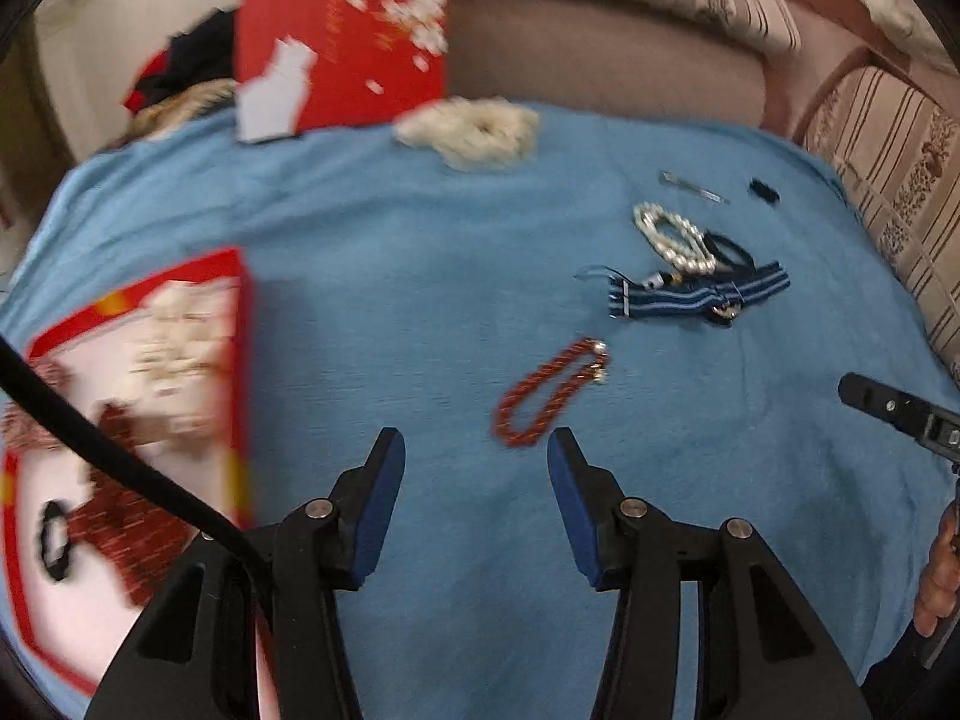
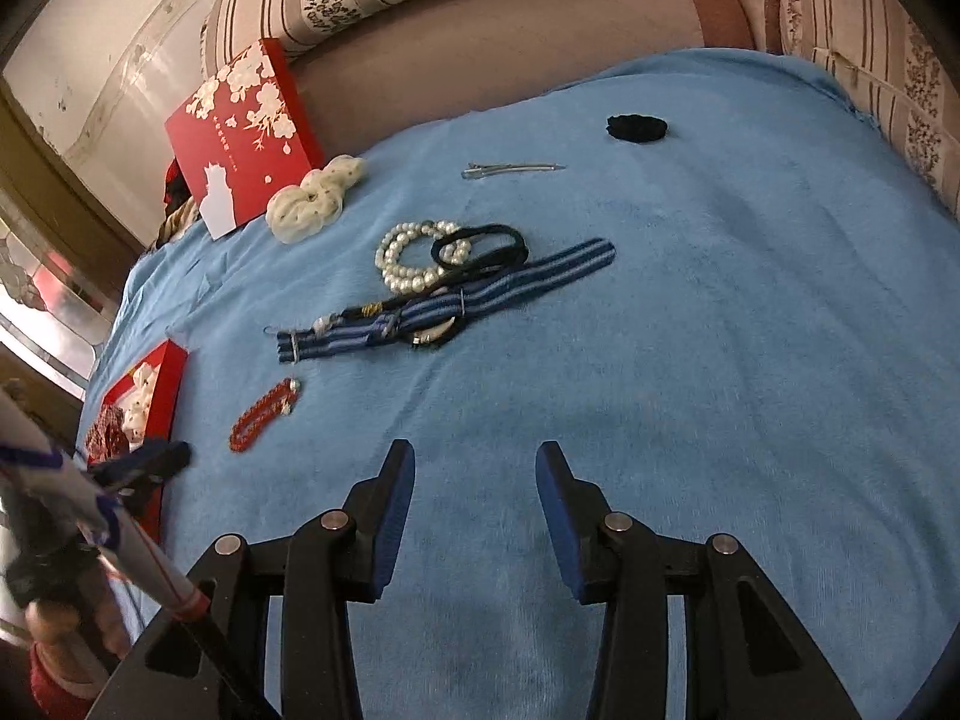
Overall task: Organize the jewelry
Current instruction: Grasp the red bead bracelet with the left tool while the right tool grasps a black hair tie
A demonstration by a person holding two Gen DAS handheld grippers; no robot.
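Note:
On the blue blanket (image 1: 390, 252) a red bead bracelet (image 1: 549, 396) lies just ahead of my left gripper (image 1: 475, 441), close to its right fingertip and outside the gap. That gripper is open and holds nothing. Farther right lie a pearl bracelet (image 1: 672, 237), black hair ties (image 1: 729, 249) and a blue striped strap (image 1: 702, 294). An open red box (image 1: 243, 360) with several pieces inside sits at the left. My right gripper (image 2: 475, 453) hangs open and empty over bare blanket, with the strap (image 2: 444, 300), the pearl bracelet (image 2: 414, 261) and the bead bracelet (image 2: 264, 414) ahead to its left.
A red lid with white blossoms (image 2: 240, 132) leans against the sofa back. A white scrunchie (image 2: 315, 198) lies beside it. A metal hair clip (image 2: 513, 169) and a black scrunchie (image 2: 636, 127) lie farther back. Striped cushions (image 2: 870, 78) border the blanket (image 2: 720, 312).

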